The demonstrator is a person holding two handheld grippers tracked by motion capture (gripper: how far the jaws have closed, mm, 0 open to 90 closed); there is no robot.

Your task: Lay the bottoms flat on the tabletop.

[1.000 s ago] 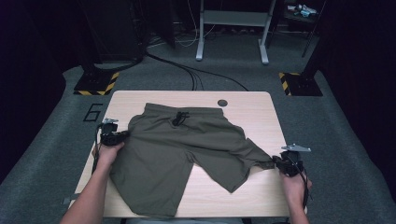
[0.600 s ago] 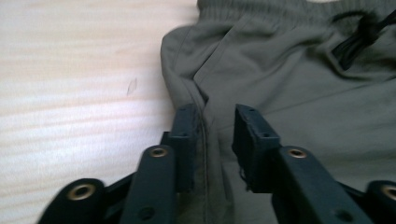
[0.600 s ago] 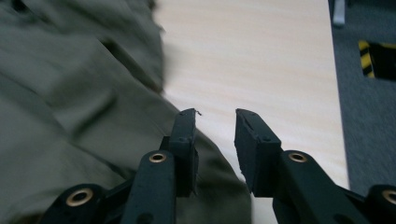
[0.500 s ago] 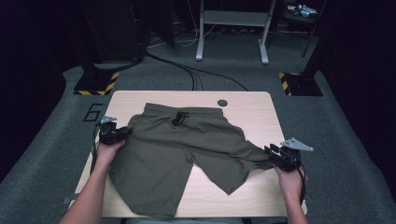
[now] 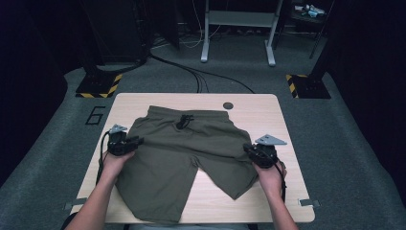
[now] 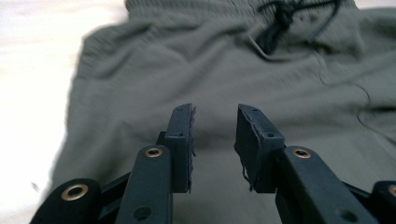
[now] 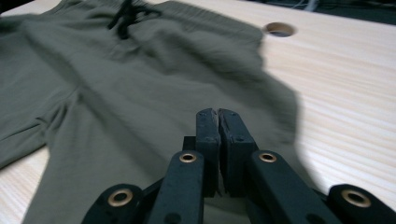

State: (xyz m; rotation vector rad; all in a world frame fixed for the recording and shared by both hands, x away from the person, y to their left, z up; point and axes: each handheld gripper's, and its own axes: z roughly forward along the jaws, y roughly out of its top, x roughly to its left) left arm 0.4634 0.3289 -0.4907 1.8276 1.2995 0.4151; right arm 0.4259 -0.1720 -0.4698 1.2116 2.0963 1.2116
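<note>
Olive shorts [image 5: 184,158] lie spread flat mid-tabletop [image 5: 268,108], waistband toward the far edge, legs toward the near edge. Step judged: smoothing before folding. Left gripper [image 6: 215,135] hangs partly spread over the left side seam, gripping nothing. Right gripper [image 7: 218,140] has just closed, pressed together, empty, at the right leg's edge. Next: grip an edge. No containers present.

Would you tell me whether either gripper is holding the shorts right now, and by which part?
Nothing is held. The left gripper stands open above the shorts with an empty gap, and the right gripper has just closed, pads together, with no cloth between them.
</note>
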